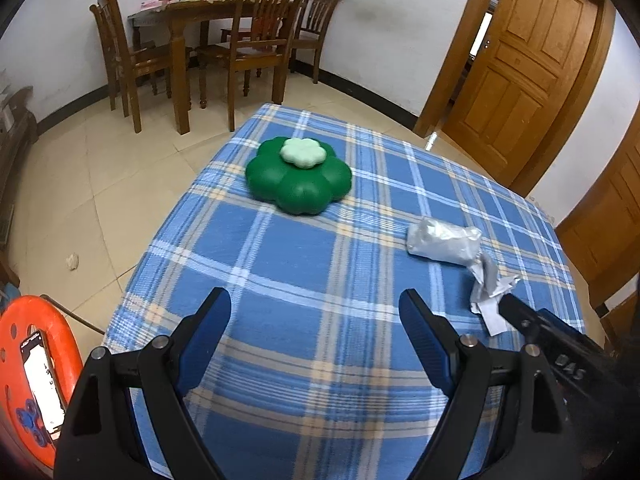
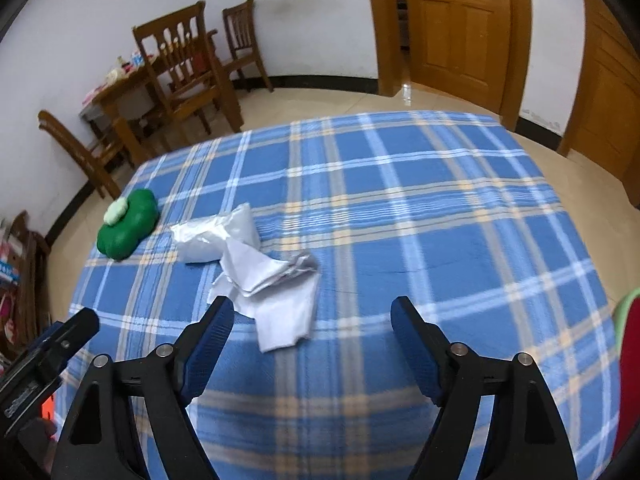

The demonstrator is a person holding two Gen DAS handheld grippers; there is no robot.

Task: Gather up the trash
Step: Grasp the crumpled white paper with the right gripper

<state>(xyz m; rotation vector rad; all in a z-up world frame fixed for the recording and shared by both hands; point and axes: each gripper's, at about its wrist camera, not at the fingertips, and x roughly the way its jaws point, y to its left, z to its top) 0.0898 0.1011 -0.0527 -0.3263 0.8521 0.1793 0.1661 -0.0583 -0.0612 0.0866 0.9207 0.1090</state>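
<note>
plaid tablecloth (image 2: 400,208); right tool (image 1: 505,307) housing marked "das"; both tools spread.

White walls (image 1: 380,20), dark baseboard, glossy beige tile floor (image 1: 100,184). Wooden dining table (image 1: 200,8) against wall, three wooden chairs (image 1: 256,40) around it. Right of table, panelled wooden door (image 1: 528,72) ajar.

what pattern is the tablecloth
Blue plaid with white and tan stripes on the tablecloth; the right wrist view shows it best.
</note>
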